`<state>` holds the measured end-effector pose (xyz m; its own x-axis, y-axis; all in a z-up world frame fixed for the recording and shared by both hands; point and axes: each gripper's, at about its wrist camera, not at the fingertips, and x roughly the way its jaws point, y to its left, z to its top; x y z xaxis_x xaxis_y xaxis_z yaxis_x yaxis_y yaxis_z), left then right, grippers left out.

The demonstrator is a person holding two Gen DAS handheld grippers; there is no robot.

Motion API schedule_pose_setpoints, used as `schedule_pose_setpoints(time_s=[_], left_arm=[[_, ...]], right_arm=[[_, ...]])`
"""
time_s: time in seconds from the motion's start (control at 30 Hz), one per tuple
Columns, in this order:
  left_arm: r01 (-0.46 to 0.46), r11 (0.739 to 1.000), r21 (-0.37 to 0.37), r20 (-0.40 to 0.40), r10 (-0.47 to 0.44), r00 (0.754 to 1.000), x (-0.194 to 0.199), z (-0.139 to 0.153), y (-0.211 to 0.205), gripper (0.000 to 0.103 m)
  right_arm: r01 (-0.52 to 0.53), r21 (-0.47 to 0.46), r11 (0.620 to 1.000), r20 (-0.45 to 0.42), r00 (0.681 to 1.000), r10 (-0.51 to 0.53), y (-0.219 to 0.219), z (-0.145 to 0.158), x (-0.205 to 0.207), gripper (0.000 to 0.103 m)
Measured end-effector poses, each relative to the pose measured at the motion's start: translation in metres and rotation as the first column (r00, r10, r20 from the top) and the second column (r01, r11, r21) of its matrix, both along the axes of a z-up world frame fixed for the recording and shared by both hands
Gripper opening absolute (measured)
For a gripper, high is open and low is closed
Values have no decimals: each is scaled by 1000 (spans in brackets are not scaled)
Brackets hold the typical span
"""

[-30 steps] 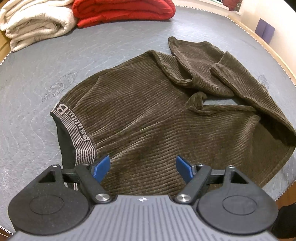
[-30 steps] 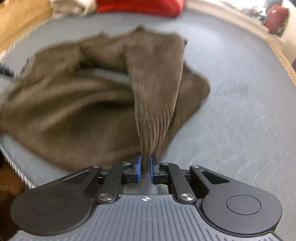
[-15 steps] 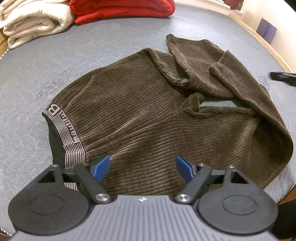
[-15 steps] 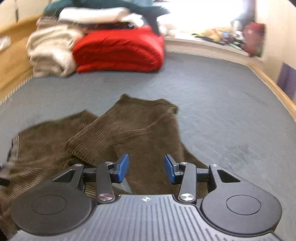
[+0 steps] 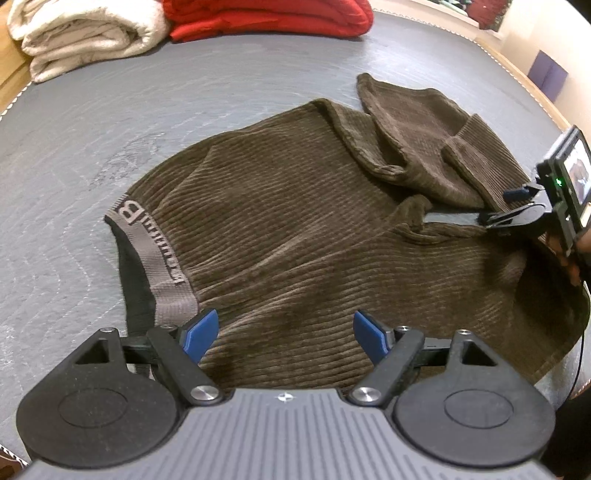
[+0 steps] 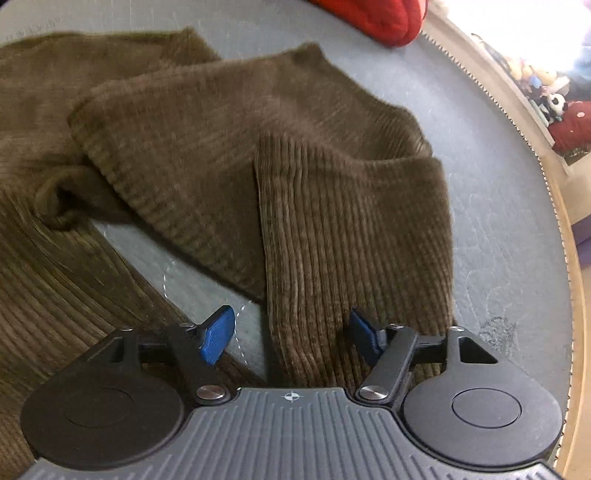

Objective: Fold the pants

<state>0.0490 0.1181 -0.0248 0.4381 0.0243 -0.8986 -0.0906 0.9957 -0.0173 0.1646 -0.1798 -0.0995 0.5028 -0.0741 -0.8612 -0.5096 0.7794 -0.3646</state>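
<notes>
Brown corduroy pants [image 5: 295,240] lie crumpled on the grey quilted surface [image 5: 92,129], with their grey lettered waistband [image 5: 155,251] at the left and the legs folded back at the far right. My left gripper [image 5: 286,334] hovers open over the near hem, nothing between its blue pads. My right gripper [image 6: 291,336] hangs over one folded leg [image 6: 351,229]; its jaws are opening, and the leg's left edge lies below the gap, untouched by the pads. From the left wrist view the right gripper [image 5: 517,206] shows at the pants' right side, carried by a hand [image 5: 572,258].
A cream folded blanket [image 5: 81,37] and a red folded cover [image 5: 266,18] sit at the far edge of the surface. A wooden rim [image 6: 569,258] borders the surface on the right, with a purple box [image 5: 550,74] and toys [image 6: 546,99] beyond it.
My right gripper let go of the pant leg it was pinching, opened, and swung down over the folded legs. The left gripper kept its place, open.
</notes>
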Motion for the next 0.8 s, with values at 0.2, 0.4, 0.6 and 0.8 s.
schedule_pose_setpoints(time_s=[0.2, 0.4, 0.6, 0.8], left_arm=[[-26, 1000, 5, 3, 26, 1000, -4, 2, 10, 85], [-19, 1000, 13, 12, 18, 1000, -11, 4, 4, 85], [27, 1000, 14, 8, -27, 1000, -15, 3, -12, 85], [75, 996, 40, -6, -75, 997, -10, -2, -26, 85]], right_arm=[[74, 140, 987, 45, 996, -81, -26, 25, 2, 7], [202, 386, 900, 112, 958, -263, -108, 87, -23, 7], [372, 506, 778, 81, 878, -472, -223, 106, -71, 6], [751, 295, 591, -149, 647, -748, -358, 41, -116, 6]])
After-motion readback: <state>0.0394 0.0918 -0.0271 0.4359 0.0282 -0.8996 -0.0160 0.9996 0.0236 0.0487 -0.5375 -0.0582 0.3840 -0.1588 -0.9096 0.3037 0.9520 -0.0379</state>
